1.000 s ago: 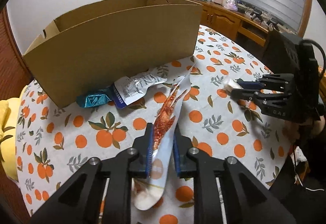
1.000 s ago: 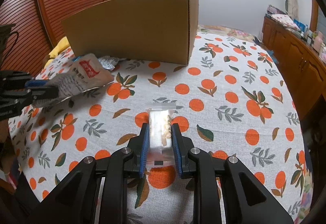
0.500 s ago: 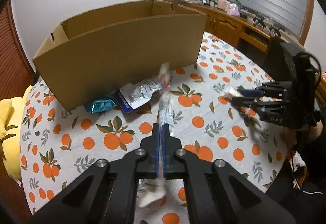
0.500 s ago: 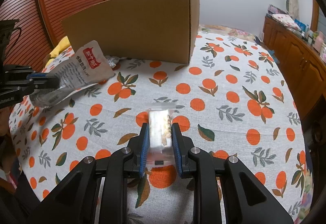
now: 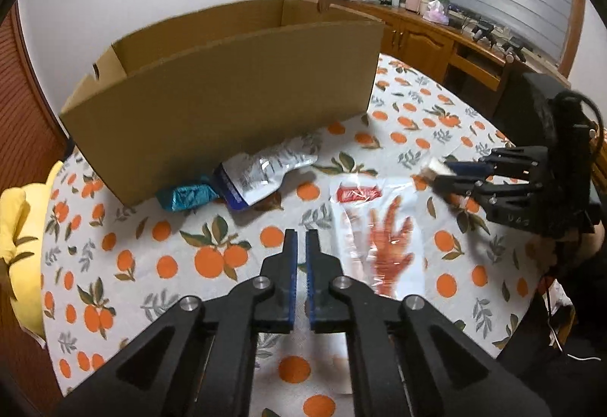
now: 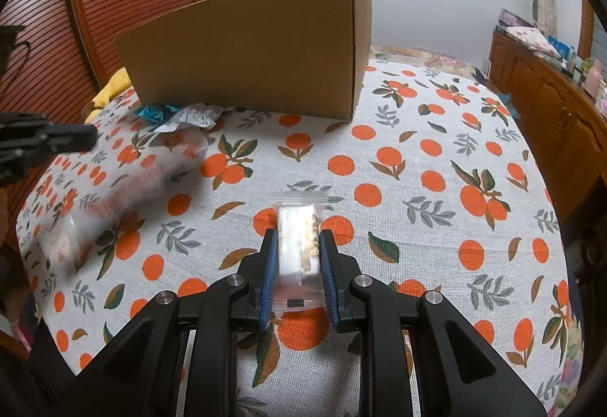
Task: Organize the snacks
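A tall open cardboard box [image 5: 227,98] stands on the round table [image 5: 159,265]; it also shows in the right wrist view [image 6: 258,49]. My left gripper [image 5: 299,239] is nearly shut and empty. A clear packet with a red print [image 5: 379,235] lies blurred on the cloth just right of it, and as a blur in the right wrist view [image 6: 125,189]. My right gripper [image 6: 297,239] is shut on a small clear snack packet [image 6: 297,239]; it shows at the right of the left wrist view [image 5: 436,170]. A silver pouch [image 5: 261,170] and a teal wrapper [image 5: 186,195] lie against the box.
The table carries a white cloth with orange fruit print. A yellow cushion [image 5: 15,227] sits past the table's left edge. A wooden sideboard [image 5: 436,34] with clutter runs along the far wall. A slatted wooden screen [image 6: 95,0] stands behind the box.
The red-print packet has slipped out of my left gripper and dropped onto the cloth to its right. My right gripper still holds its small packet in the same place.
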The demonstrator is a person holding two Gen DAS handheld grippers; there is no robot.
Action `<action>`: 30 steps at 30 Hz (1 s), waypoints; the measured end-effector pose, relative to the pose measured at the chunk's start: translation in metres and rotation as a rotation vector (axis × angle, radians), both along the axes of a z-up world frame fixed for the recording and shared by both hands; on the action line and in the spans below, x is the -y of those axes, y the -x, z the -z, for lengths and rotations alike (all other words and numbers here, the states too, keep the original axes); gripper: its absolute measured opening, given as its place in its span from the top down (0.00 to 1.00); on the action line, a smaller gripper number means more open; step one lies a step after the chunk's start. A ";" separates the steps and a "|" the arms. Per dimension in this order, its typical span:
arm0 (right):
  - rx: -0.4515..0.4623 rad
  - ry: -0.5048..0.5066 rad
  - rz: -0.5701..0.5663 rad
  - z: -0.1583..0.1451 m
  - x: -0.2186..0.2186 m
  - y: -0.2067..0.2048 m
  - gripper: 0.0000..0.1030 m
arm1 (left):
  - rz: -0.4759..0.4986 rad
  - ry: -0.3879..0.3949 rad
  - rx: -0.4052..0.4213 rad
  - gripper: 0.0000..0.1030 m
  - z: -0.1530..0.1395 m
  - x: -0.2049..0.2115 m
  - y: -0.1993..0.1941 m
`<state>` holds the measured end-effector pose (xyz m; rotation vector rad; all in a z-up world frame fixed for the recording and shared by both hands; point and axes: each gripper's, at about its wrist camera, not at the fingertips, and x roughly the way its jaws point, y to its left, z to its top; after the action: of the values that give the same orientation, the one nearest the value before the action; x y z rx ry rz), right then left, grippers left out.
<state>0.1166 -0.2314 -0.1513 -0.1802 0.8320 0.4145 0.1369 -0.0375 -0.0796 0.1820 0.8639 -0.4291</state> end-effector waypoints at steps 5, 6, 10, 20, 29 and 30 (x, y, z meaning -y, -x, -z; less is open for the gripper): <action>0.001 0.001 0.000 0.000 0.000 0.000 0.81 | 0.035 0.047 -0.009 0.72 -0.001 0.006 0.010; 0.001 0.001 0.000 0.000 0.000 0.000 0.81 | 0.044 0.061 -0.016 0.66 -0.001 0.009 0.013; 0.001 0.001 0.001 0.000 0.000 0.000 0.81 | 0.069 0.084 -0.048 0.62 0.004 0.022 0.020; 0.001 0.002 -0.001 -0.001 0.000 0.000 0.81 | 0.046 0.062 -0.108 0.40 0.029 0.047 0.014; 0.001 0.003 -0.002 0.000 -0.001 0.000 0.81 | 0.065 0.006 -0.084 0.35 0.039 0.064 0.015; 0.000 0.002 -0.002 0.000 -0.001 0.000 0.81 | 0.069 0.004 -0.079 0.47 0.038 0.065 0.015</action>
<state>0.1164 -0.2308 -0.1509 -0.1829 0.8321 0.4152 0.1215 -0.1026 -0.1179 0.1925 0.9358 -0.5057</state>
